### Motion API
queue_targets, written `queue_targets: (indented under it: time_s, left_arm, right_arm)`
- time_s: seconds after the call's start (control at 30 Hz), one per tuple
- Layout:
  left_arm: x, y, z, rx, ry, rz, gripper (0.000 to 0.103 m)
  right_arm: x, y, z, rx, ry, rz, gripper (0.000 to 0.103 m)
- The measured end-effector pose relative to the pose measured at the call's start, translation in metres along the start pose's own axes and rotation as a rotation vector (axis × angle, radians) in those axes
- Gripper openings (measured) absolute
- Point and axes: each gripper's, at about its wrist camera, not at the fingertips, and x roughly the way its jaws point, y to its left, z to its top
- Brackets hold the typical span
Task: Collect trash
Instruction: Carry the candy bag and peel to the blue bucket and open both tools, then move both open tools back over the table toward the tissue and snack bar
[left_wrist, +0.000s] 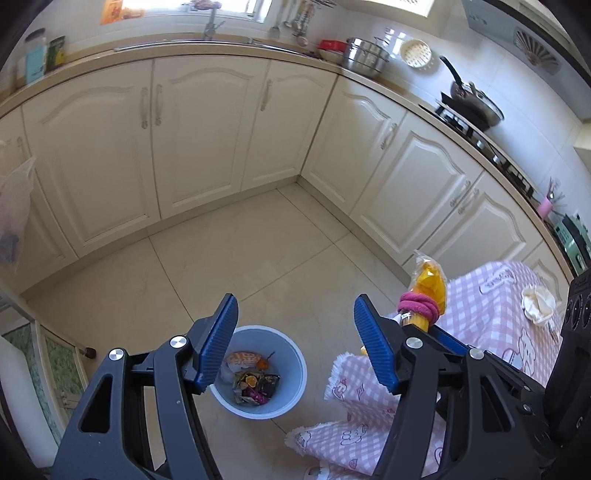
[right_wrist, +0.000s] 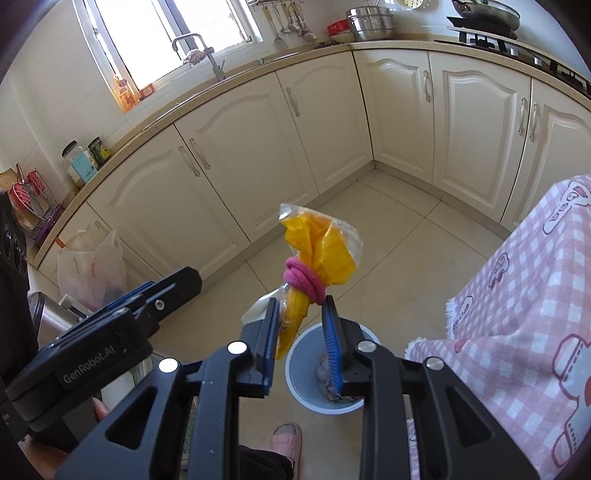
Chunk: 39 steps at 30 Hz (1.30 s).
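Note:
A pale blue trash bin (left_wrist: 291, 365) stands on the floor with wrappers and peel inside; it also shows in the right wrist view (right_wrist: 299, 365). My right gripper (right_wrist: 300, 314) is shut on a yellow plastic bag (right_wrist: 321, 251) tied with a pink band (right_wrist: 304, 278), and holds it upright above the bin. The same bag shows in the left wrist view (left_wrist: 428, 284) at the right. My left gripper (left_wrist: 293, 314) is open and empty, above the bin and left of the bag.
A table with a pink checked cloth (left_wrist: 491, 306) stands right of the bin, with a crumpled white tissue (left_wrist: 537, 301) on it. Cream cabinets (left_wrist: 207, 129) line the back and right. A plastic bag (right_wrist: 92, 266) hangs at the left. A slippered foot (right_wrist: 286, 437) is near the bin.

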Motion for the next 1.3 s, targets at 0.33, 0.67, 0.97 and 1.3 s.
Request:
queue_targets:
  time_s: [0.33,0.67,0.97,1.3]
  left_arm:
    - [-0.01,0.0,0.005,0.002,-0.018,0.005,0.063]
    - [-0.026,-0.046,0.001,0.079,-0.028,-0.054,0.063]
    - [-0.039,-0.136,-0.015,0.221,-0.041,-0.16,0.071]
    - [-0.023,-0.246,-0.046,0.378,0.016,-0.296,0.071]
  right_arm:
    - [-0.001,0.003,0.008,0.011,-0.017,0.018,0.036]
    - [-0.059,-0.041,0.005,0.082,-0.096,-0.032,0.038]
    - [-0.143,-0.119,-0.006,0.172,-0.23,-0.149,0.042]
    - [-0.222,-0.235,-0.036,0.323,-0.341,-0.326,0.045]
